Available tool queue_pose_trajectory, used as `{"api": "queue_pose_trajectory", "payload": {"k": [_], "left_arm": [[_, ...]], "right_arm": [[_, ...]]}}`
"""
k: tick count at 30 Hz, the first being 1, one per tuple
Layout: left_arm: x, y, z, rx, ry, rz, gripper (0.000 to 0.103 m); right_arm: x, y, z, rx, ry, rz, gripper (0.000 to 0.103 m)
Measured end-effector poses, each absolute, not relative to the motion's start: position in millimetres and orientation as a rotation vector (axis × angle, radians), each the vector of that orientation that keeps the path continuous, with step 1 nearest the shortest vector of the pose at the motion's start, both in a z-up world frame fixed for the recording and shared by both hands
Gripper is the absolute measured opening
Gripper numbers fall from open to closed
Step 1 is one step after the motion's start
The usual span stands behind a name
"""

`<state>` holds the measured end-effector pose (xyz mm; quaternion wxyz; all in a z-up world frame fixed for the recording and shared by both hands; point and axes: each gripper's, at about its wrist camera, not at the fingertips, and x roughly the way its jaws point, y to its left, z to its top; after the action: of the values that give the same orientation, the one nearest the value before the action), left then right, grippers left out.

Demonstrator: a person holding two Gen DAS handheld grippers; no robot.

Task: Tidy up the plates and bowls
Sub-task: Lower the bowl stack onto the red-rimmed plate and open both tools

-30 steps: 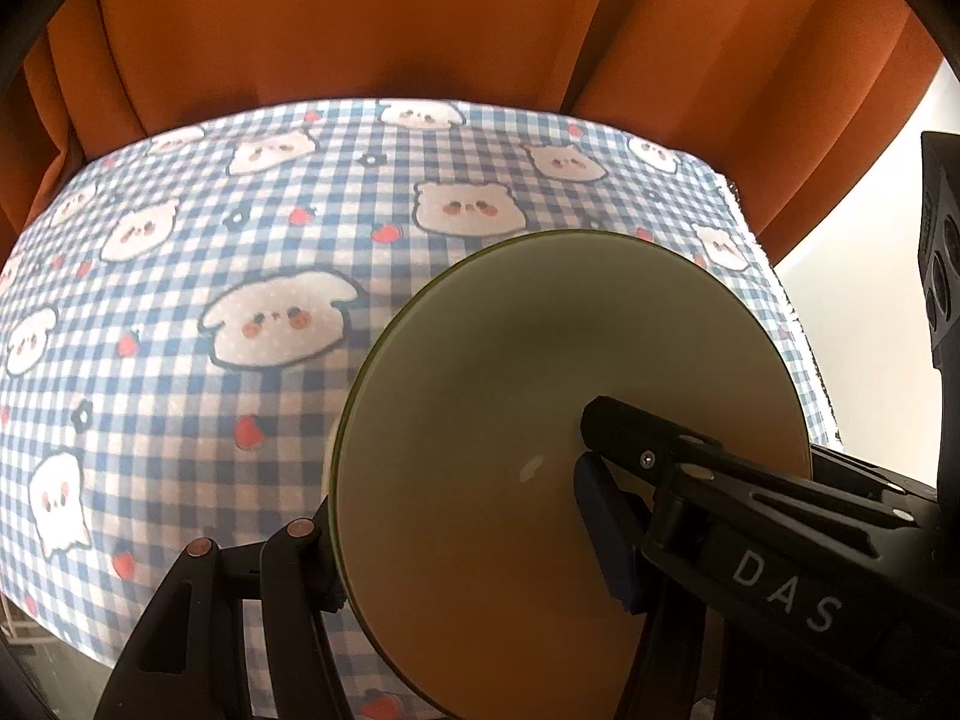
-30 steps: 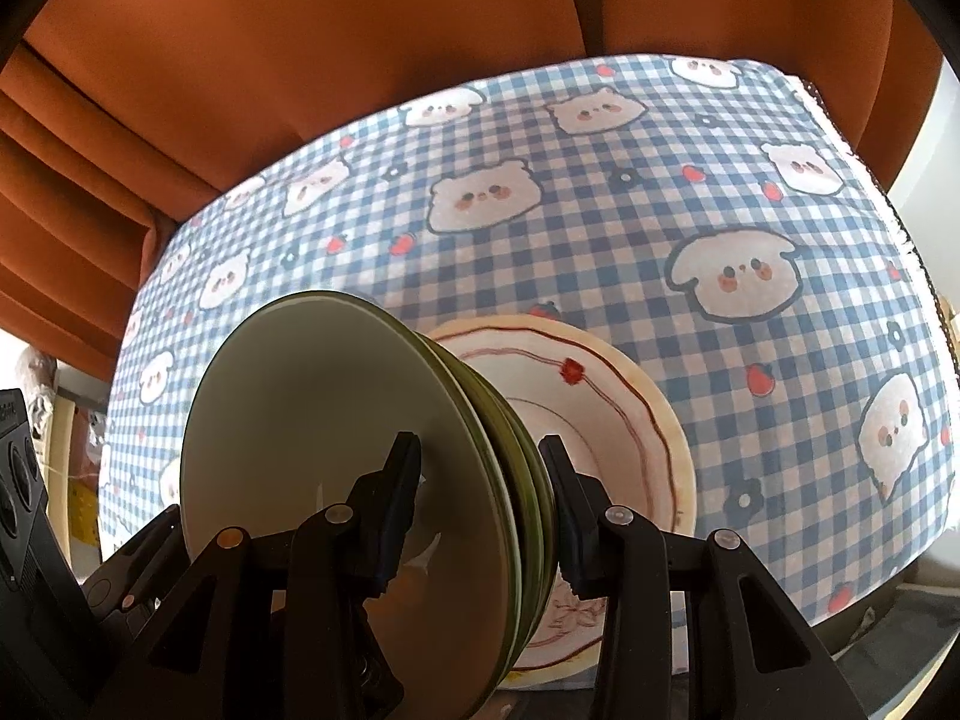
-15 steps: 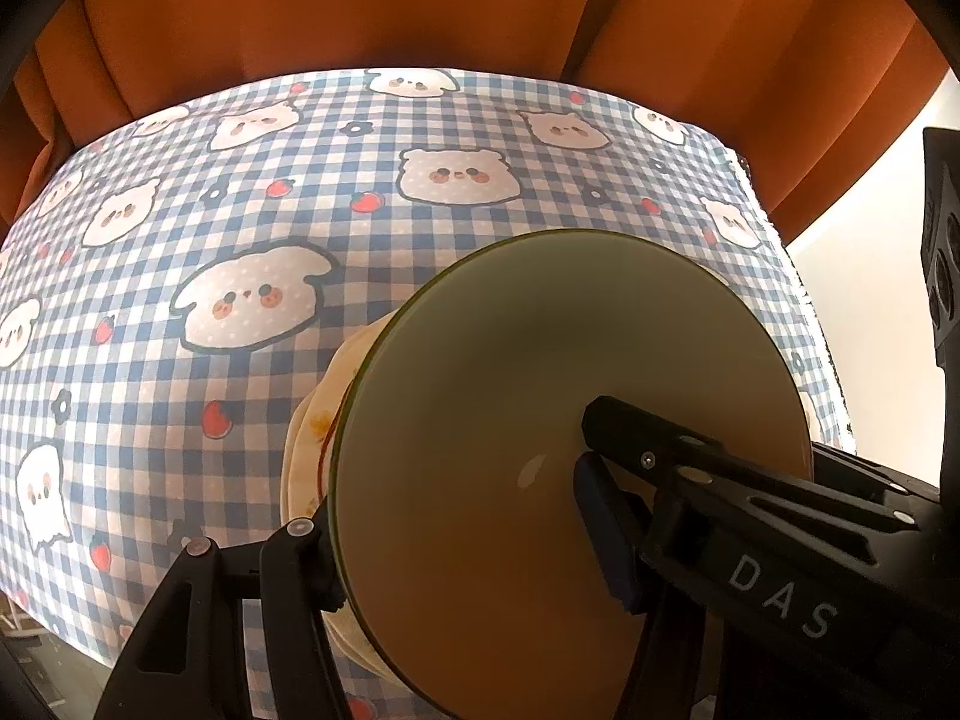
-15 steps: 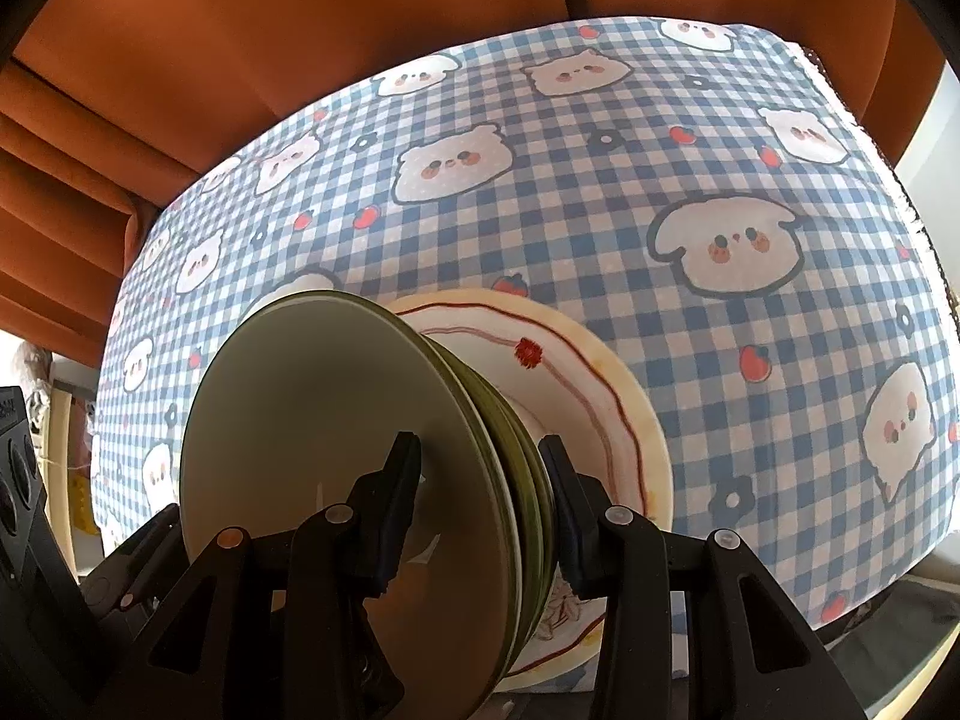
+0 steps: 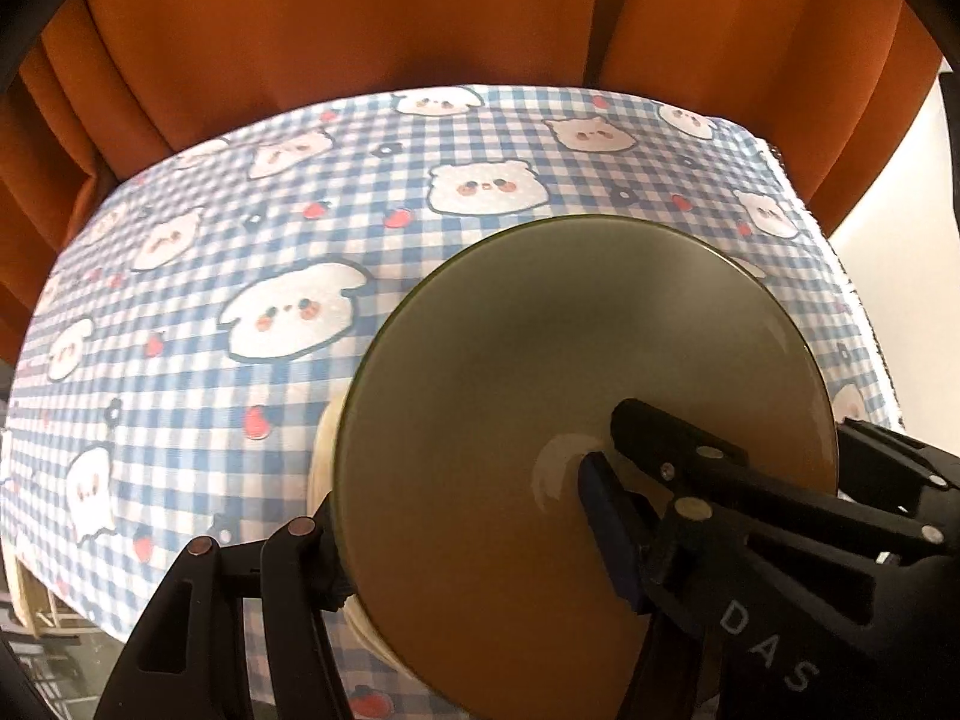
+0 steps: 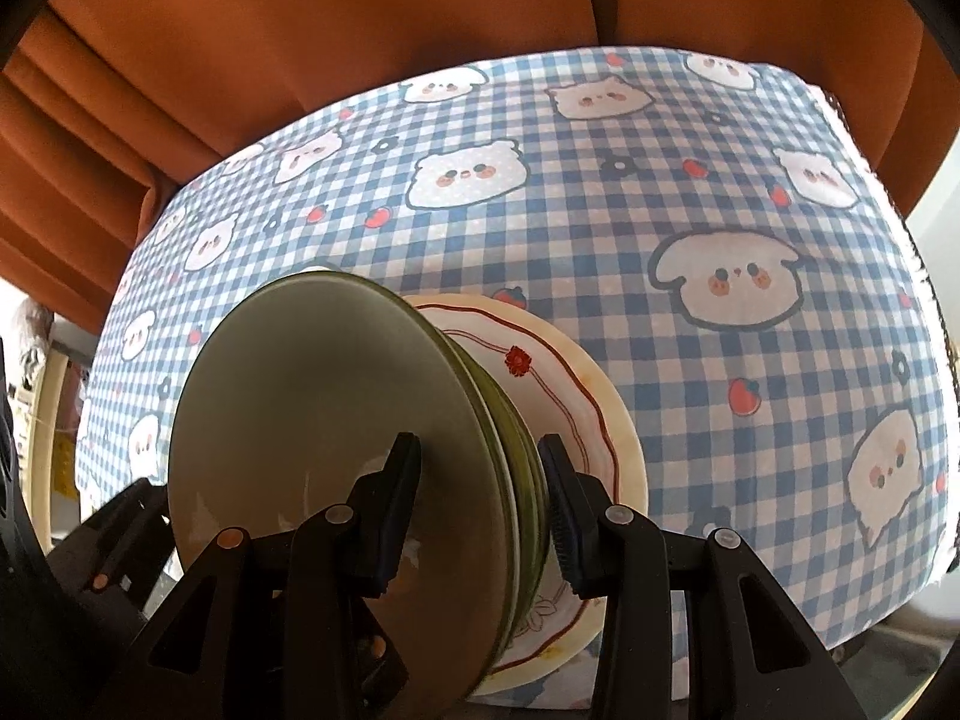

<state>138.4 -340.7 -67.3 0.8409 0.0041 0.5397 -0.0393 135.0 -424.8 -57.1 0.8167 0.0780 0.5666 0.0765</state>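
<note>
A stack of olive-green plates point(image 6: 336, 438) stands on edge between the fingers of my right gripper point(image 6: 480, 480), which is shut on it. The same stack fills the left wrist view point(image 5: 570, 420), where my left gripper point(image 5: 468, 516) is also shut on it, one finger on each face. A cream plate with a red wavy line and a red flower point(image 6: 576, 414) lies flat on the checked tablecloth point(image 6: 600, 210) right behind and under the stack. Its cream rim point(image 5: 321, 456) peeks out left of the green stack in the left wrist view.
The blue-and-white checked cloth point(image 5: 240, 240) with bear and dog faces covers the table. Orange curtains point(image 5: 360, 24) hang along its far edge. The table's right edge drops off point(image 6: 924, 312) beside a pale wall.
Both grippers with the green stack have shifted back toward the near edge and lower. The cream plate now shows beside the stack in the left wrist view.
</note>
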Motion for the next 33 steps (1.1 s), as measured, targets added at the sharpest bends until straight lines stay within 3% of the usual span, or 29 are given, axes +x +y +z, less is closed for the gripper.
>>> {"api": "queue_pose_trajectory", "payload": {"k": [3,9,16,23,33], "left_arm": [[131.0,-338.9,-60.6,0.011,1.110,-0.044,0.067],[112.5,-322.8,-41.7,-0.003,1.025,-0.032,0.078],[92.3,-286.2,-18.4,-0.006,0.893,-0.021,0.083],[63.5,-230.6,2.0,-0.017,0.782,-0.038,0.095],[17.8,-142.3,-11.6,-0.011,0.718,0.001,0.097]], "right_arm": [[130.2,-427.6,-53.3,0.149,1.184,0.164,0.061],[115.2,-426.8,-32.7,0.113,1.087,0.139,0.073],[90.2,-414.9,0.9,0.077,0.925,0.007,0.075],[57.7,-383.6,25.1,0.097,0.830,-0.081,0.083],[7.3,-303.1,16.6,0.084,0.735,-0.037,0.084]]}}
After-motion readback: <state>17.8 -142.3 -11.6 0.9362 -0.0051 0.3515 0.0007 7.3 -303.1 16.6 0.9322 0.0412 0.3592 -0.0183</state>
